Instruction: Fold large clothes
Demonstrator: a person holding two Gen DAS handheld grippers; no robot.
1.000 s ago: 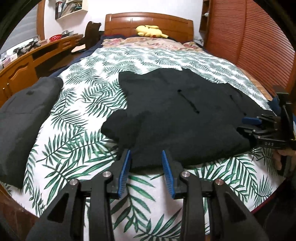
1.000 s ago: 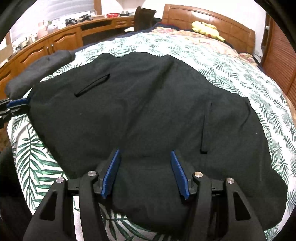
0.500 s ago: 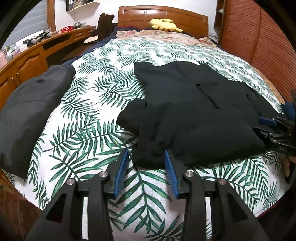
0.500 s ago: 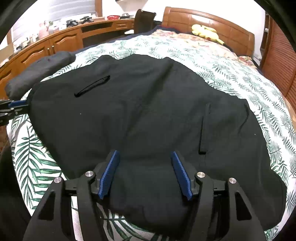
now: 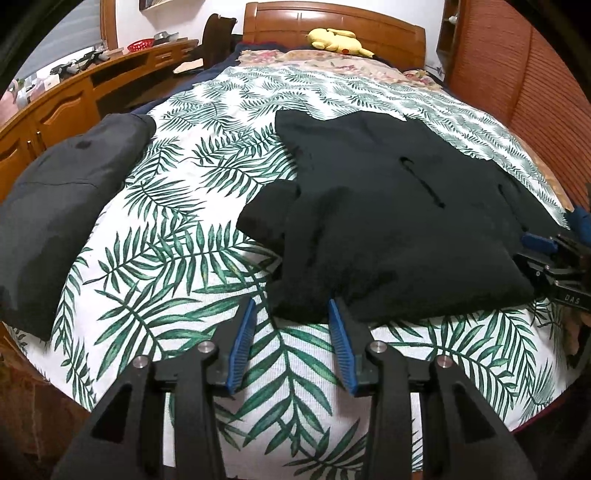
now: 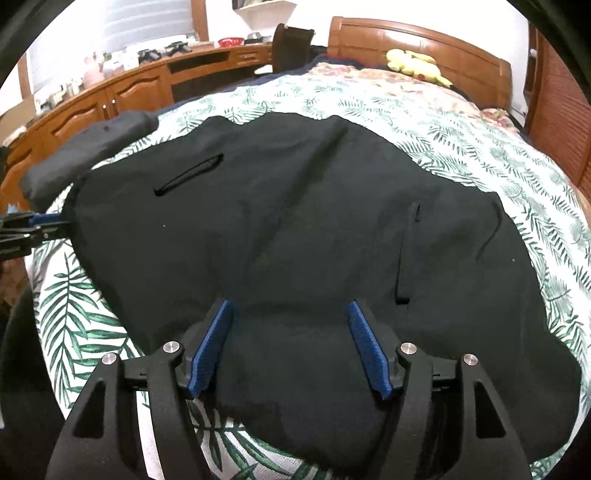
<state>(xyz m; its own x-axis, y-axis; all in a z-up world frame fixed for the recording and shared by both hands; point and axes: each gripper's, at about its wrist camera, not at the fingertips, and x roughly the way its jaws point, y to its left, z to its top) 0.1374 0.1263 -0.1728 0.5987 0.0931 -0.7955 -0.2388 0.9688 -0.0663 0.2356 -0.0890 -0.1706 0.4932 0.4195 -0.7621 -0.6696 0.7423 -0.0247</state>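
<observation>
Black garment (image 6: 314, 229), probably a soft, limp jacket, lies flat on the bed (image 5: 207, 206); take its near hem, left gripper (image 5: 291, 343) part-open and empty, right gripper (image 6: 291, 343) opening over cloth.

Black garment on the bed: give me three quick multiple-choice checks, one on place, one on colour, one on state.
1. Where is the yellow plush toy?
A. by the headboard
B. on the garment
C. on the desk

2. What colour are the tong pads?
A. red
B. blue
C. grey

3. The right tongs are:
A. clamped on a sleeve
B. opening, garment between the pads
C. holding the toy

Answers: 1 A, the plush toy lies before the headboard; 2 B, blue pads; 3 B, the right tongs straddle the black garment unpinched.
</observation>
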